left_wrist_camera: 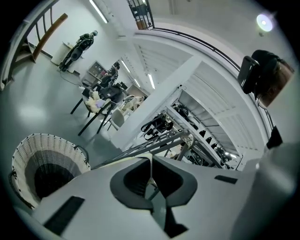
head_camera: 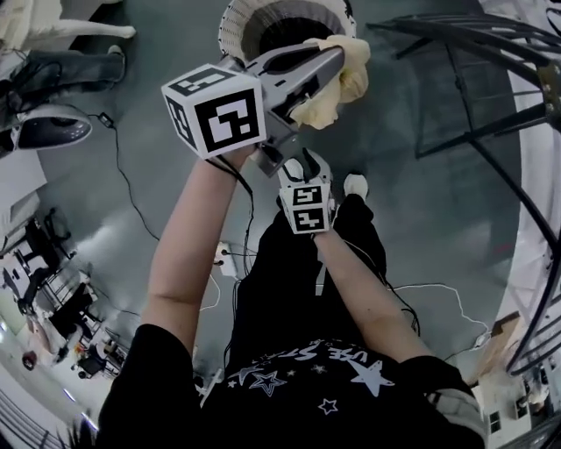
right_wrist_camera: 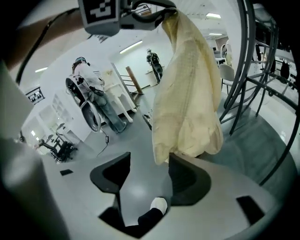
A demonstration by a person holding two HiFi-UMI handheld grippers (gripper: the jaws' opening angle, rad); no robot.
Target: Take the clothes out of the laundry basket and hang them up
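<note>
In the head view my left gripper [head_camera: 333, 58] is raised over the white wicker laundry basket [head_camera: 235, 26] and is shut on a cream-yellow garment [head_camera: 340, 83]. The garment hangs bunched from its jaws. In the left gripper view the jaws of that gripper [left_wrist_camera: 151, 161] stand shut with only a thin sliver of cloth showing, and the basket [left_wrist_camera: 28, 154] is at the lower left. My right gripper [head_camera: 303, 165] is lower, just below the garment. In the right gripper view it [right_wrist_camera: 149, 159] is open. The garment [right_wrist_camera: 187, 93] dangles ahead of it, with the hem by the right jaw's tip, not pinched.
A dark metal drying rack [head_camera: 491, 131] curves along the right, and is also seen as rack bars [right_wrist_camera: 253, 70] in the right gripper view. Cables [head_camera: 123, 175] and a power strip [head_camera: 223, 259] lie on the grey floor. My own leg and white shoe [head_camera: 355, 184] are below. A person stands at the back [right_wrist_camera: 86, 75].
</note>
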